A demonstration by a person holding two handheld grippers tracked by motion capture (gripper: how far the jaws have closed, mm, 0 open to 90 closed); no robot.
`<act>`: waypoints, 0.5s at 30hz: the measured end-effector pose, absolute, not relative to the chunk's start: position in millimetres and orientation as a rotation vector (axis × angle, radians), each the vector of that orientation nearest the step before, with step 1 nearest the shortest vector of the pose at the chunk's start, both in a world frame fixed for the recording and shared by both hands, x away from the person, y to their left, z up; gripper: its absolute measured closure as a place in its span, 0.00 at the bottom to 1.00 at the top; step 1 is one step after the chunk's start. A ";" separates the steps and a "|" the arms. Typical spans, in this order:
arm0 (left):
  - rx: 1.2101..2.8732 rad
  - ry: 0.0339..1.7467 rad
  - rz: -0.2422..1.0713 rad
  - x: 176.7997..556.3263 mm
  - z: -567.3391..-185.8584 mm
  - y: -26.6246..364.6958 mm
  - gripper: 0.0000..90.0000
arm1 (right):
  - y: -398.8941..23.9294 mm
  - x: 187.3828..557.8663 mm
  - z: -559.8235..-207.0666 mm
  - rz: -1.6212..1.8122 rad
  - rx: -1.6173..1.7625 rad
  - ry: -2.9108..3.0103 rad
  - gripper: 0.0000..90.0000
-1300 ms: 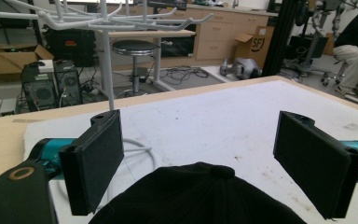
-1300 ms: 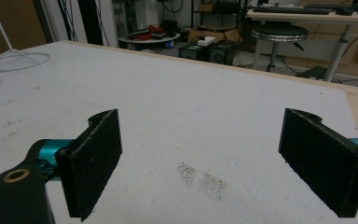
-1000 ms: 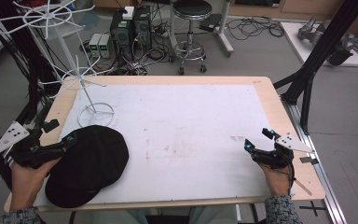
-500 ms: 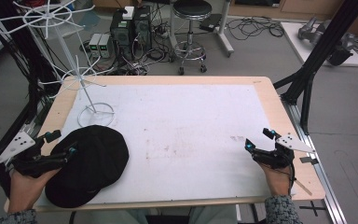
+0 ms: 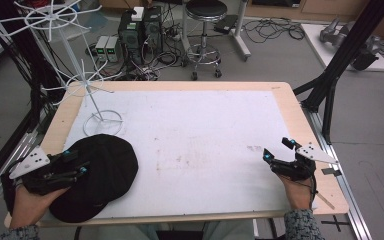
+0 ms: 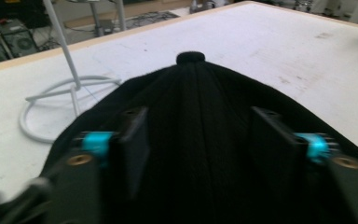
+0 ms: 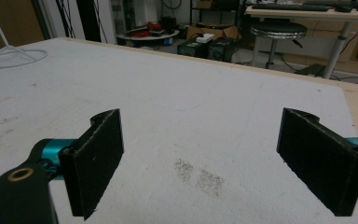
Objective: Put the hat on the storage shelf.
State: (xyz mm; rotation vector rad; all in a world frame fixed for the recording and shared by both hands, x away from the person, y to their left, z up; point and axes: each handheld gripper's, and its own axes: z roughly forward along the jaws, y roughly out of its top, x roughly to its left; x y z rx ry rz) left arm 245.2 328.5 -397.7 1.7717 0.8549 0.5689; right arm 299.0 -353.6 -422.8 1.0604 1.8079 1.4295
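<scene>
Drawn back since before, the left gripper [image 5: 75, 162] hovers spread over the black cap [image 6: 200, 121], seemingly untouching; closing there might only bunch fabric.

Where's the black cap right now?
In the high view, the black fabric cap lies at the table's near-left corner, just in front of the white wire stand's ring base, under the left gripper.

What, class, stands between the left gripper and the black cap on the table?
Nothing visible. The left gripper is right at the black cap, its open jaws standing either side of the crown, on the table.
</scene>
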 end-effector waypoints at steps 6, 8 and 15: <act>1.805 0.836 0.563 243.7 -398.0 330.4 0.79 | -353.6 299.2 -423.1 1.428 1.060 1.806 0.15; 1.823 0.823 0.573 242.9 -396.4 328.5 0.84 | -353.7 299.3 -423.1 1.426 1.061 1.805 0.15; 1.780 0.772 0.591 239.8 -385.4 321.8 0.93 | -354.9 299.5 -423.1 1.427 1.066 1.802 0.15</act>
